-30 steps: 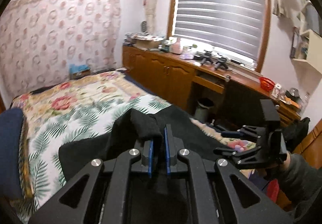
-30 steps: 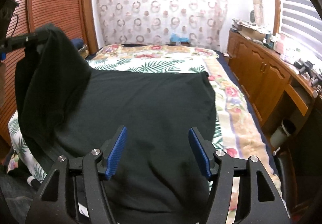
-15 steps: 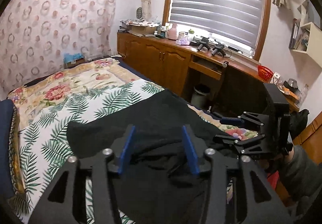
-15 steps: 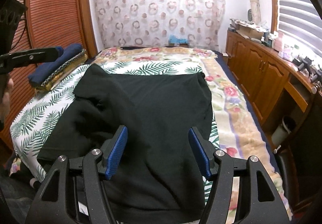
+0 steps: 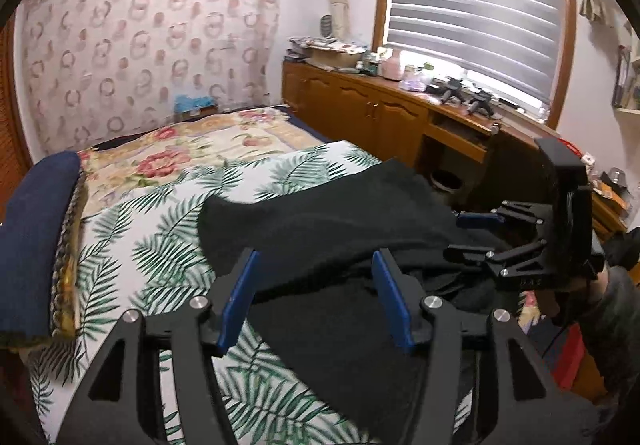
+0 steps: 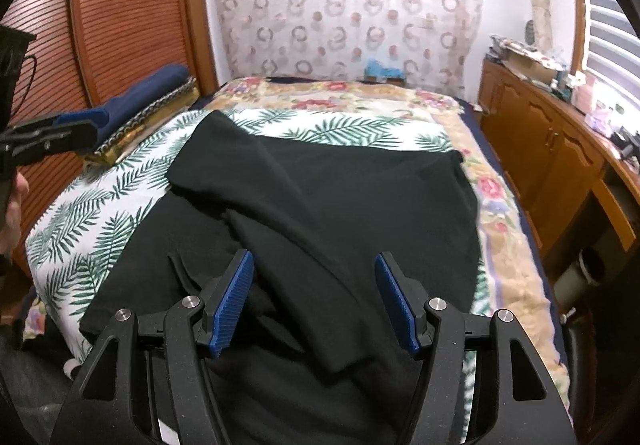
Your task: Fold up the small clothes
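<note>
Left gripper [image 5: 314, 295] stands wide, blue pads clear of cloth, nothing held; its jaws hang over the near left part of the black garment [image 6: 320, 213]. Right gripper [image 6: 316, 301] likewise wide and empty over the near hem. Garment lies on the palm-print bedspread [image 6: 100, 205], left side already folded across the middle. I judge first fold laid; next I need a pinch on the right edge to bring it leftward. Far left: folded navy pile [image 6: 148, 93].

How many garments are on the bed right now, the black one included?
2. The black garment lies spread over the middle of the bed; a folded navy garment sits on a stack by the wardrobe side. Others may be hidden underneath.
</note>
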`<control>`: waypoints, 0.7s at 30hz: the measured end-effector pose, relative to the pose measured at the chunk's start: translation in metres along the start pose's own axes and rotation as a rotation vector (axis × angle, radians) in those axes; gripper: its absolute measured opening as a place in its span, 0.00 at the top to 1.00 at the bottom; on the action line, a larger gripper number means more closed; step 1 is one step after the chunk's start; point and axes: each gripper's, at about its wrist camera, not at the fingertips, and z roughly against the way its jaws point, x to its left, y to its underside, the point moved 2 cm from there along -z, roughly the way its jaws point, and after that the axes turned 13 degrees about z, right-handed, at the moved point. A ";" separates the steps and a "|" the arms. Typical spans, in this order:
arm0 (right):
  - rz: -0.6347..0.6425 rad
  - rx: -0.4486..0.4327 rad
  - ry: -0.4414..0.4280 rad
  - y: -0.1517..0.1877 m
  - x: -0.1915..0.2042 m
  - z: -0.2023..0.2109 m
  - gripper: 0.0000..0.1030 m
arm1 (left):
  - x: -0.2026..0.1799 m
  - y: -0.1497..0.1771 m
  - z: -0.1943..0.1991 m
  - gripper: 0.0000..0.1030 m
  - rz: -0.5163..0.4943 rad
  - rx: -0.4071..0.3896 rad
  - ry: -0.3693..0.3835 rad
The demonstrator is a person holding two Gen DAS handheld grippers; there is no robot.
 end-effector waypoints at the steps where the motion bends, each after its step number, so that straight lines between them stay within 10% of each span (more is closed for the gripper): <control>1: 0.006 0.005 -0.008 -0.002 0.002 -0.005 0.37 | 0.004 0.003 -0.001 0.44 0.006 0.001 -0.010; 21: 0.266 0.045 -0.246 -0.103 0.080 -0.092 0.36 | 0.085 0.024 0.026 0.44 0.145 -0.047 -0.136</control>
